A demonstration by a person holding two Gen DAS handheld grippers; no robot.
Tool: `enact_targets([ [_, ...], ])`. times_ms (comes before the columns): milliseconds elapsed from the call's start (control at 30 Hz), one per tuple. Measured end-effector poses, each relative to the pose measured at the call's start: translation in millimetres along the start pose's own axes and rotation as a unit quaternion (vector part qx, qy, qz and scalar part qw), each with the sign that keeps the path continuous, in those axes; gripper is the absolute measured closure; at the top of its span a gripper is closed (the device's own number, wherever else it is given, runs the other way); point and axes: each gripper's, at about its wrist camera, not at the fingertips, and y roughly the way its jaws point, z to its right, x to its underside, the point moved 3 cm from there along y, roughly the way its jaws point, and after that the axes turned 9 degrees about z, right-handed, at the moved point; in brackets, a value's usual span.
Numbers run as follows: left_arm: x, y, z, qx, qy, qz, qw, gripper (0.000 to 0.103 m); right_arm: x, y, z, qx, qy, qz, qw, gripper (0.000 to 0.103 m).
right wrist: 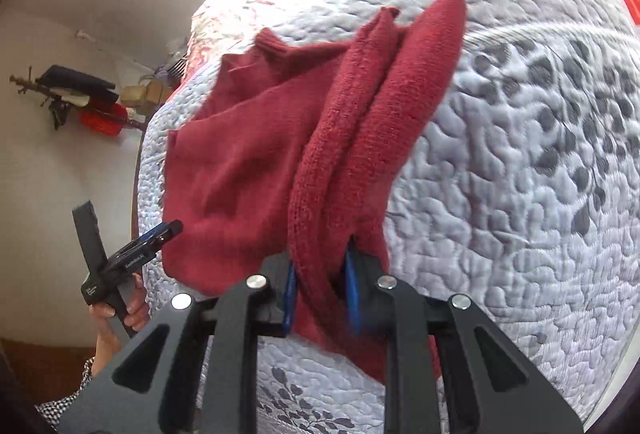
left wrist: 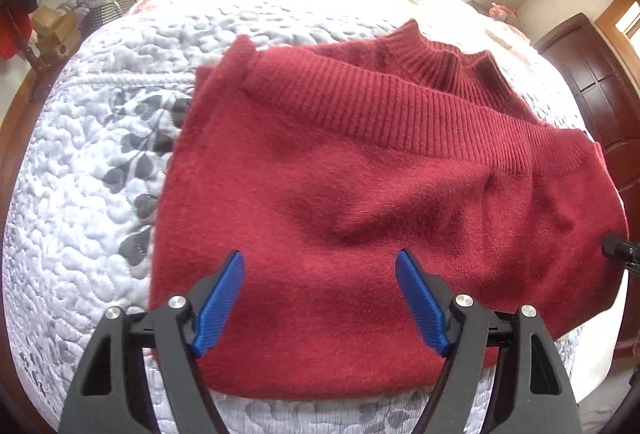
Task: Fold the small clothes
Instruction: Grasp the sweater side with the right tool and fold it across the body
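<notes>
A dark red knit sweater (left wrist: pixel 360 186) lies partly folded on a pale quilted bedspread (left wrist: pixel 92 162), its ribbed collar (left wrist: pixel 436 54) at the far side. My left gripper (left wrist: pixel 320 254) hovers open over the sweater's near edge, with its blue pads (left wrist: pixel 222 302) spread apart and nothing between them. In the right wrist view my right gripper (right wrist: pixel 320 258) is shut on a bunched, rolled edge of the sweater (right wrist: pixel 360 138), and cloth hides most of its pads. The left gripper (right wrist: pixel 160 234) shows there at the sweater's left corner, held by a hand (right wrist: pixel 116 310).
The bedspread (right wrist: pixel 520 154) carries a grey leaf print and drops away at its near edge. A dark wooden door (left wrist: pixel 600 94) stands at the right. A basket (left wrist: pixel 104 8) and a rack with a red item (right wrist: pixel 100 118) stand by the wall beyond the bed.
</notes>
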Motion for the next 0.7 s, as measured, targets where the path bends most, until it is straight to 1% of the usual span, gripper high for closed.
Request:
enact_targets([
  [100,5.4,-12.8,-14.2,-0.002,0.0,0.006,1.0,0.025,-6.3,14.5,-44.6,0.002,-0.044,-0.012,0.999,0.084],
  [200,7.7,-22.8,-28.2,0.004,-0.009,0.007,0.9999,0.025,-2.0,39.6,-87.9,0.014,-0.093,-0.027,0.995,0.084],
  [333,8.7,-26.3,-33.6,0.005,-0.017,0.007,0.9998,0.025,6.2,78.1,-121.1,0.019,-0.124,-0.054,0.991,0.085],
  [433,10.2,-24.8,-38.4,0.009,-0.024,0.004,0.9997,0.025,18.0,109.1,-130.3,0.043,-0.149,-0.072,0.985,0.085],
  [567,9.4,-13.1,-35.4,0.017,-0.036,-0.007,0.9992,0.025,31.6,137.1,-126.2,0.066,-0.162,-0.091,0.98,0.084],
  [633,8.1,-10.6,-30.6,0.024,-0.037,-0.01,0.999,0.025,35.4,138.8,-124.7,0.061,-0.166,-0.093,0.98,0.079],
  [700,5.3,-7.8,-24.2,0.033,-0.04,-0.013,0.9985,0.025,35.5,134.6,-123.8,0.038,-0.157,-0.095,0.982,0.065],
])
